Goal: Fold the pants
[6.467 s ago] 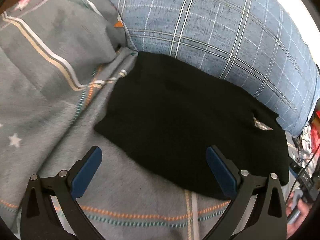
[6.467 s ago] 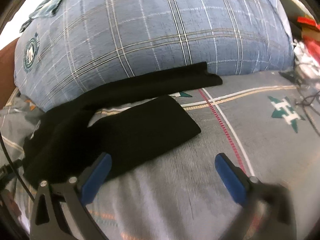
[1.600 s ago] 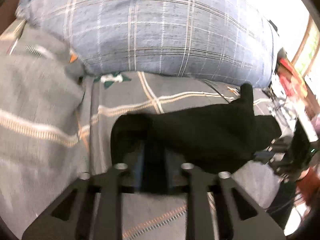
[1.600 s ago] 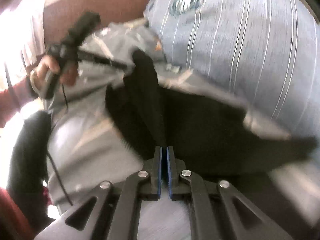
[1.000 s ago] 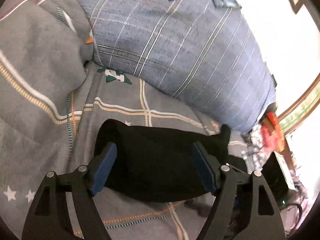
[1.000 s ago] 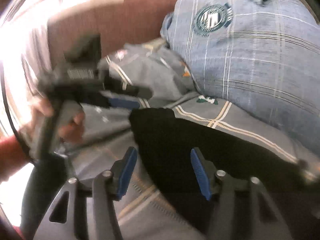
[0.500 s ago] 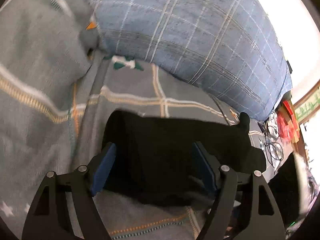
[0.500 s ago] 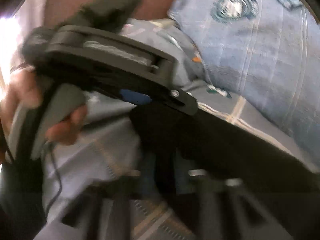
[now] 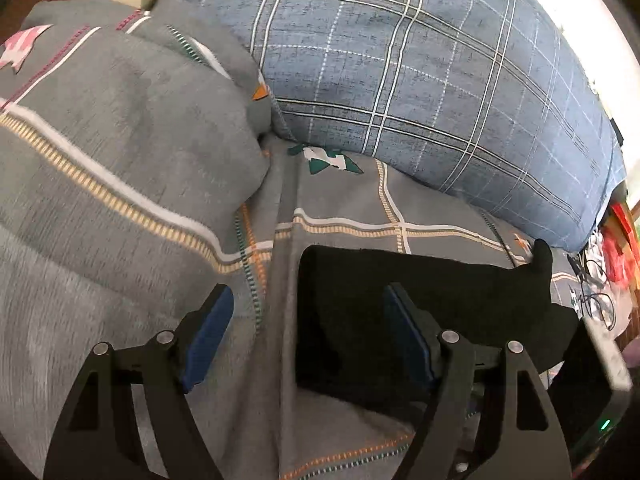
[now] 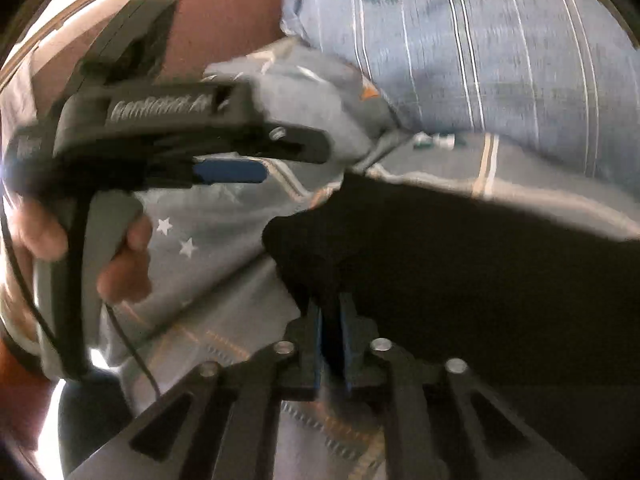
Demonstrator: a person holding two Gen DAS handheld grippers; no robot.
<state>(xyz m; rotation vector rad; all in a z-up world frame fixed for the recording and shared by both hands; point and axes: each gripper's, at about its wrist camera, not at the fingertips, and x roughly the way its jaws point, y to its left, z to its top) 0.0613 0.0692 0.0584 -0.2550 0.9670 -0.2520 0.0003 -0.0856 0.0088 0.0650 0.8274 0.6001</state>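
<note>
One pair of black fabric pants (image 9: 440,292), folded into a single bundle. Two black two-finger grippers with blue pads: left gripper (image 9: 308,332), right gripper (image 10: 331,340). One large blue plaid pillow with round crest (image 9: 420,80). One grey striped bedsheet with star prints (image 9: 340,216), one grey bunched quilt (image 9: 112,152). One bare hand (image 10: 80,248) on left gripper's handle. Possibly one tangle of cables (image 9: 596,300) at right edge, too small to count.
</note>
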